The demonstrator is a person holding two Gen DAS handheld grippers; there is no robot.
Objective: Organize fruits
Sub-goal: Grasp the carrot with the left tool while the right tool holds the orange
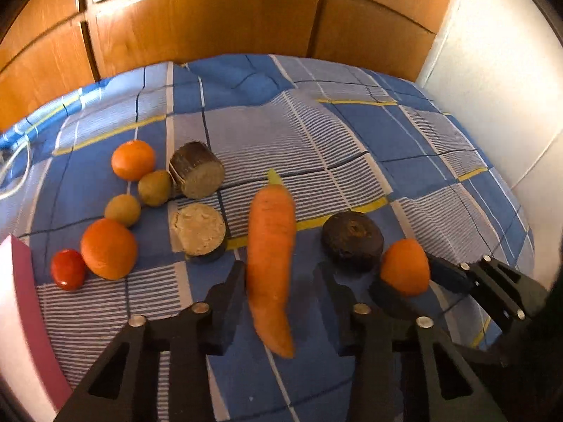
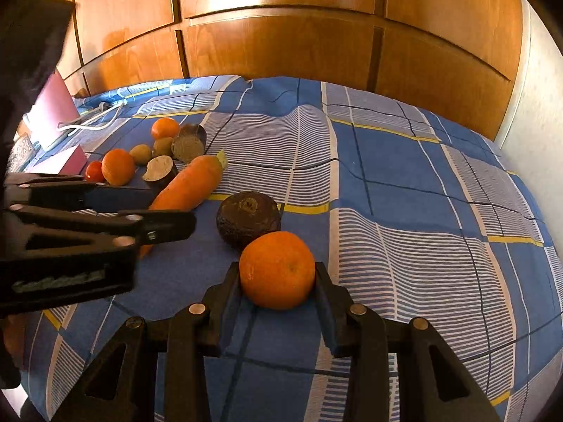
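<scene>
Gripping an orange (image 2: pixel 277 269) between its two black fingers, the right gripper (image 2: pixel 278 281) sits low over the blue checked bedspread (image 2: pixel 404 183), the fruit touching both pads and resting on or just above the cloth; I cannot tell which. Directly ahead of that orange, nearly touching it, lies a dark round root piece (image 2: pixel 248 218). To the right of this tool the bedspread runs bare and wide out to the rounded bed edge and the white wall (image 2: pixel 535 105), while straight ahead it reaches the wooden wardrobe doors (image 2: pixel 281 42). The left gripper (image 1: pixel 281 281) stands wide apart around a carrot (image 1: pixel 271 263), which lies lengthwise between the fingers, its cut top pointing away from the tool; the left finger (image 1: pixel 225 295) sits close beside it and the other stands clear, so nothing is pinched. Ahead and left of this tool the rest is crowded together: a cut root disc (image 1: pixel 198 228), another cut piece (image 1: pixel 197 170), two small greenish fruits (image 1: pixel 155 188), two more oranges (image 1: pixel 108 248) and a red tomato (image 1: pixel 68 269), most touching a neighbour. A pink and white box (image 1: pixel 21 309) hems in the near left edge, and a white cable (image 2: pixel 91 119) lies on the far left corner of the bed.
</scene>
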